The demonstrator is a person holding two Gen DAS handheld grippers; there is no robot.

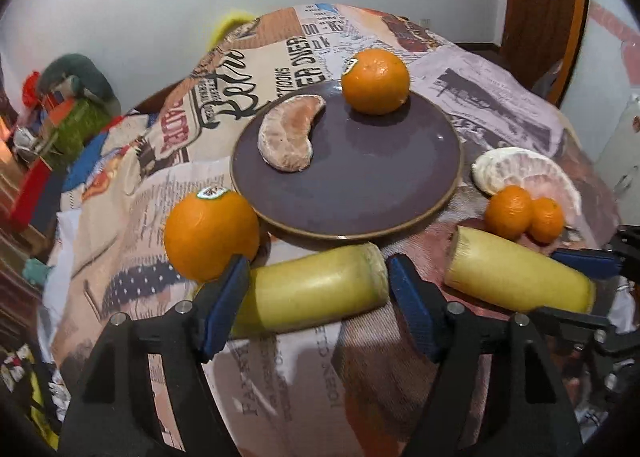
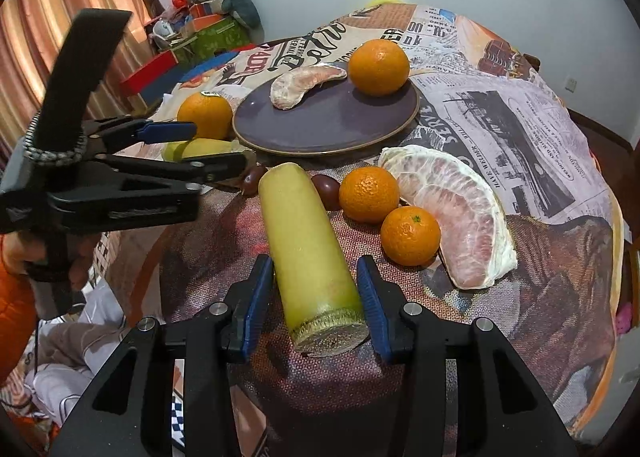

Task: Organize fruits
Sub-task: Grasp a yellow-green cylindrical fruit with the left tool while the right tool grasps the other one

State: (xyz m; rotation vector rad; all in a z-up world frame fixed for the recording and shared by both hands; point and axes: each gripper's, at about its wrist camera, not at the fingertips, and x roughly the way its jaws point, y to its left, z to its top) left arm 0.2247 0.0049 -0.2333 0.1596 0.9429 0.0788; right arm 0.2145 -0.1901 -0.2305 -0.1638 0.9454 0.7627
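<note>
A purple plate [image 1: 360,193] holds a pomelo segment [image 1: 290,133] and an orange [image 1: 376,81]. My left gripper [image 1: 316,293] is open around a yellow-green cane piece [image 1: 312,293] lying on the cloth; an orange [image 1: 212,235] touches its left finger. My right gripper [image 2: 316,297] is open around a second cane piece [image 2: 308,253], with small gaps at both pads. That piece [image 1: 516,277] and the right gripper [image 1: 576,281] also show in the left wrist view. Two mandarins [image 2: 370,193] [image 2: 410,235] and a large pomelo wedge [image 2: 460,217] lie to the right.
Two small dark fruits [image 2: 326,185] lie behind the right cane piece. The round table has a newspaper-print cloth [image 2: 520,137]. Boxes and clutter [image 2: 200,33] stand at the far left by a curtain. The table edge is close below both grippers.
</note>
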